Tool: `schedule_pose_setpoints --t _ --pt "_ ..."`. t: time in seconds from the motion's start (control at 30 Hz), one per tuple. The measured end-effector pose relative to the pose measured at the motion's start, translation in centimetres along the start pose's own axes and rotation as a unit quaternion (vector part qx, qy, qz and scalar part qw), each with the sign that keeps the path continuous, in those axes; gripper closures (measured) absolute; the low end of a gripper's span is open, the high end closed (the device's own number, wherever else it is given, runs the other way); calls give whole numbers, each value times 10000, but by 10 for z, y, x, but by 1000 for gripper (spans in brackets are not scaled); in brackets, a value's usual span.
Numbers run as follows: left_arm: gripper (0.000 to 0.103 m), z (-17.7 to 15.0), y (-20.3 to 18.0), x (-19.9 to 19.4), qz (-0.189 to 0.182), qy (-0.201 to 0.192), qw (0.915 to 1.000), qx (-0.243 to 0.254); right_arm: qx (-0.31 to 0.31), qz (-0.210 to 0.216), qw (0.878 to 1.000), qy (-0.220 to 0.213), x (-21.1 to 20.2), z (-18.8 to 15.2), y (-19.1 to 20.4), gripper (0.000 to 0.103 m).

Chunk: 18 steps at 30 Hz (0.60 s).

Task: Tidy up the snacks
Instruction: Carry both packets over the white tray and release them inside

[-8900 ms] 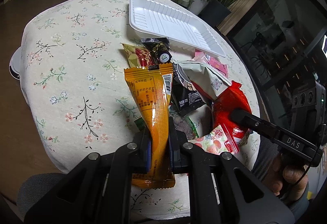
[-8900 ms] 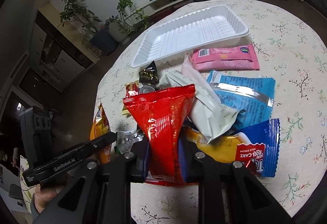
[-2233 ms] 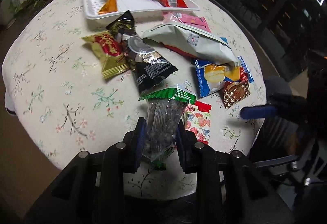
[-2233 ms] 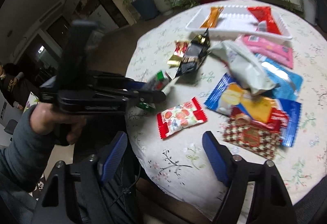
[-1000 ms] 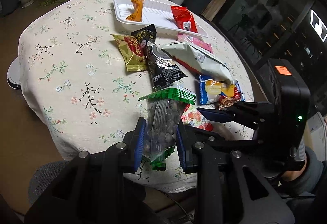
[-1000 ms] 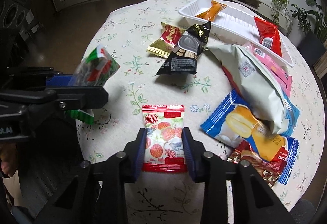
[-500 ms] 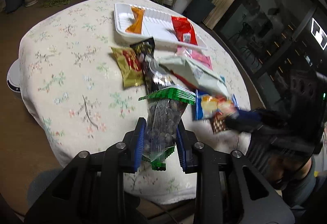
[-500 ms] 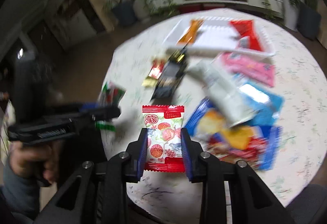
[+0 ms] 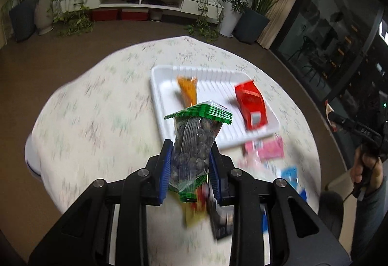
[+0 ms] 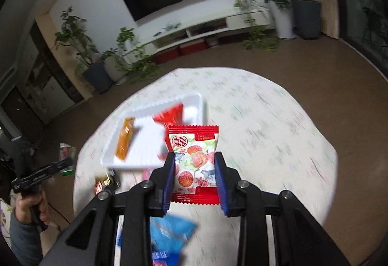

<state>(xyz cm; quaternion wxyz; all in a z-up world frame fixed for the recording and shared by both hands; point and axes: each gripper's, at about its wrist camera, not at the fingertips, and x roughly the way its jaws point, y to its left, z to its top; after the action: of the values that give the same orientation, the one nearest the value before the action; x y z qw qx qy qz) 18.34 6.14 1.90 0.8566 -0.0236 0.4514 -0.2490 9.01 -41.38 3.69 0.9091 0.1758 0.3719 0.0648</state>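
— Two packets are up at once: my left gripper has its jaws clamped on the clear bag with the green header, and my right gripper has its jaws pinched on the red-edged fruit-print packet.

— Where's the white tray from each?

— In the left wrist view it sits just above the bag's green top, centre to right of frame, long side running left to right. The orange packet lies at its left end, the red packet at its right, with bare ribbed floor between them. In the right wrist view the tray is up and left of the jaws.

— Which hand is nearer?

— I'd judge the left; its bag already overlaps the tray's near rim in frame. Both packets stand upright, long axis pointing toward the tray, so each needs carrying forward over the bench before letting go.
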Motion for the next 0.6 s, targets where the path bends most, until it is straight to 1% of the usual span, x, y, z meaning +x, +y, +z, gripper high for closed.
schedule_pose_setpoints --t 0.1,0.13,0.23,0.3,0.37,0.47,0.6 --pt "77 35 -10 29 91 116 9996 223 -292 233 9993 82 31 25 20 70" --pt "77 44 -15 41 109 184 9993 312 -473 340 9982 136 47 33 33 70" --pt "77 63 -28 75 102 399 9980 490 -922 427 9940 398 84 41 58 70" --pt "77 66 -37 96 114 520 9968 603 -1086 381 9916 583 111 44 69 70" --pt "77 66 -41 120 208 701 9950 676 -1178 352 9892 797 133 43 73 70" --pt "77 58 -43 146 256 827 9938 704 -1301 229 9862 996 153 35 76 70" --pt "77 52 -50 170 440 950 9905 886 -1537 88 9813 1155 172 24 82 70"
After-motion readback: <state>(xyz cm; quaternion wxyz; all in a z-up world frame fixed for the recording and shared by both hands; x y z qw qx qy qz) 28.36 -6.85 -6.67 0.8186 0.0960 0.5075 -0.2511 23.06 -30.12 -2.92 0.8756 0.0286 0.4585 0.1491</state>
